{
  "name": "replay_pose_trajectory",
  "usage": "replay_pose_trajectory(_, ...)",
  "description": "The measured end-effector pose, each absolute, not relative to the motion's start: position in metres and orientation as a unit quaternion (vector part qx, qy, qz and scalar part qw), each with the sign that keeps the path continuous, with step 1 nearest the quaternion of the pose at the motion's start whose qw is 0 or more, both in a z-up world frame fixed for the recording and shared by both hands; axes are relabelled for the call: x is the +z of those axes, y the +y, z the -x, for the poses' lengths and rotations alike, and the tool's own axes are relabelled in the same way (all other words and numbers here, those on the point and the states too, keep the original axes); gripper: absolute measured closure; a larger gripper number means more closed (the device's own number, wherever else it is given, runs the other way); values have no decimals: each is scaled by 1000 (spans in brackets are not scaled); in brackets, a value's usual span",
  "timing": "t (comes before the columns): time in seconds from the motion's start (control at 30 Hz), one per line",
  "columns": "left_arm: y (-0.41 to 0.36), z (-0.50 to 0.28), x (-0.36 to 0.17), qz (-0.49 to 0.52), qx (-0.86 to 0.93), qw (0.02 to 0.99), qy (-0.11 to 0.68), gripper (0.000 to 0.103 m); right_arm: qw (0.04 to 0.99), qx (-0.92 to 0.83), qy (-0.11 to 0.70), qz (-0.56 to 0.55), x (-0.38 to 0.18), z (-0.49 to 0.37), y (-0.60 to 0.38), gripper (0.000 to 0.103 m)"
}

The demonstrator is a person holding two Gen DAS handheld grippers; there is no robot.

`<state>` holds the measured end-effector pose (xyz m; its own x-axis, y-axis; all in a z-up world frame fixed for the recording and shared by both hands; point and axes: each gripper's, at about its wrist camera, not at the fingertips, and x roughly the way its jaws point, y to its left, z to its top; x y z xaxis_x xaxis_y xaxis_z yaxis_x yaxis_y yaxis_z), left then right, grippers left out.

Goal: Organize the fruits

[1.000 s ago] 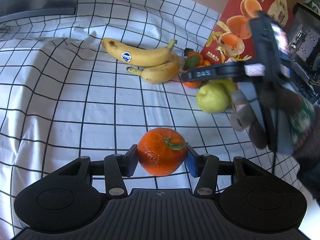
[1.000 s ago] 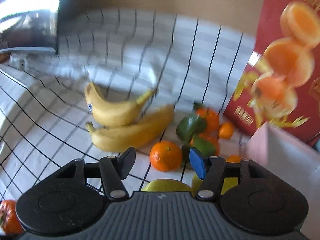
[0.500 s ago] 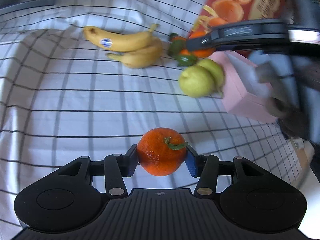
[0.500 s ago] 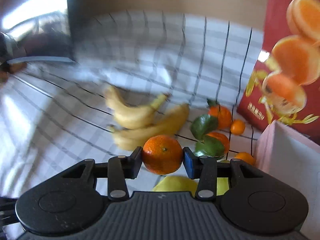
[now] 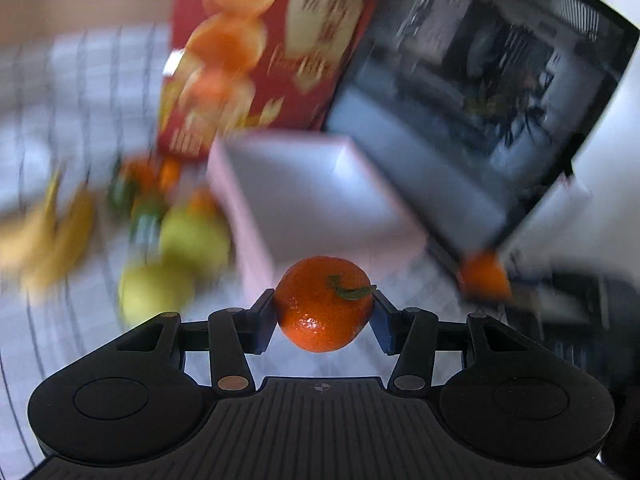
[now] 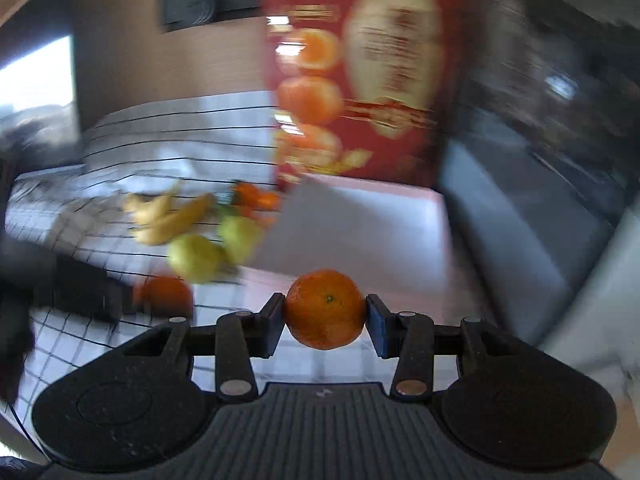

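Clamping a deep-orange round mandarin with a green stem (image 5: 324,304) in the left claw (image 5: 323,312), raised above the white black-gridded cloth on the tabletop (image 5: 52,320), just in front of the open pale pink square box (image 5: 304,196). Gripping a lighter orange round mandarin (image 6: 325,309) in the right claw (image 6: 325,316), likewise before the box (image 6: 360,228). Lying blurred beyond the box's left side: two yellow-green pears (image 6: 196,256), two yellow bananas (image 6: 168,216), with a red carton printed with oranges (image 6: 360,80) standing behind.
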<state>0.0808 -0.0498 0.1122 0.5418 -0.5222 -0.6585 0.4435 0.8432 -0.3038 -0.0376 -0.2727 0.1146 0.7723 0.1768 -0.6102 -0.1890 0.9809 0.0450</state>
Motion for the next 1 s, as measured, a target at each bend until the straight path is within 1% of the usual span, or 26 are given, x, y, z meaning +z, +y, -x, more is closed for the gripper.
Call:
replay_pose_trajectory(0.07, -72, -113, 127, 37, -268, 888, 371, 49, 943, 72, 326, -12, 108, 47, -293, 60)
replay_pose_trajectory(0.13, -92, -144, 129, 38, -257, 891, 373, 49, 943, 49, 329, -26, 101, 54, -305, 60)
replay_pose_trajectory(0.23, -117, -187, 118, 40, -228, 890, 394, 49, 941, 31, 335, -44, 93, 64, -317, 60)
replay_pose_trajectory(0.33, -134, -218, 95, 20, -201, 884, 421, 49, 941, 22, 335, -45, 87, 73, -322, 60)
replay_pose_trajectory(0.4, -143, -227, 80, -8, -192, 879, 436, 48, 939, 12, 340, -50, 83, 73, -326, 60)
replay_pose_trajectory(0.5, -153, -232, 65, -80, -181, 875, 442, 47, 935, -2, 349, -57, 78, 73, -330, 60)
replay_pose_trajectory(0.53, -153, -229, 62, -100, -176, 878, 434, 48, 934, -5, 351, -59, 77, 72, -331, 60)
replay_pose_trajectory(0.57, -152, -225, 63, -109, -177, 882, 424, 51, 934, -7, 353, -60, 75, 72, -331, 60)
replay_pose_trajectory(0.6, -148, -222, 65, -105, -184, 886, 412, 53, 933, -10, 355, -61, 73, 72, -331, 60)
replay_pose_trajectory(0.67, -135, -215, 76, -70, -203, 901, 378, 51, 931, -11, 361, -61, 69, 72, -331, 60)
replay_pose_trajectory(0.77, -111, -200, 96, -20, -188, 920, 342, 53, 925, -6, 375, -61, 60, 68, -328, 60)
replay_pose_trajectory(0.87, -84, -175, 109, 30, -188, 923, 334, 53, 926, 7, 373, -62, 59, 60, -321, 60)
replay_pose_trajectory(1.0, -61, -134, 108, 69, -192, 916, 347, 53, 934, 35, 351, -55, 72, 39, -312, 60)
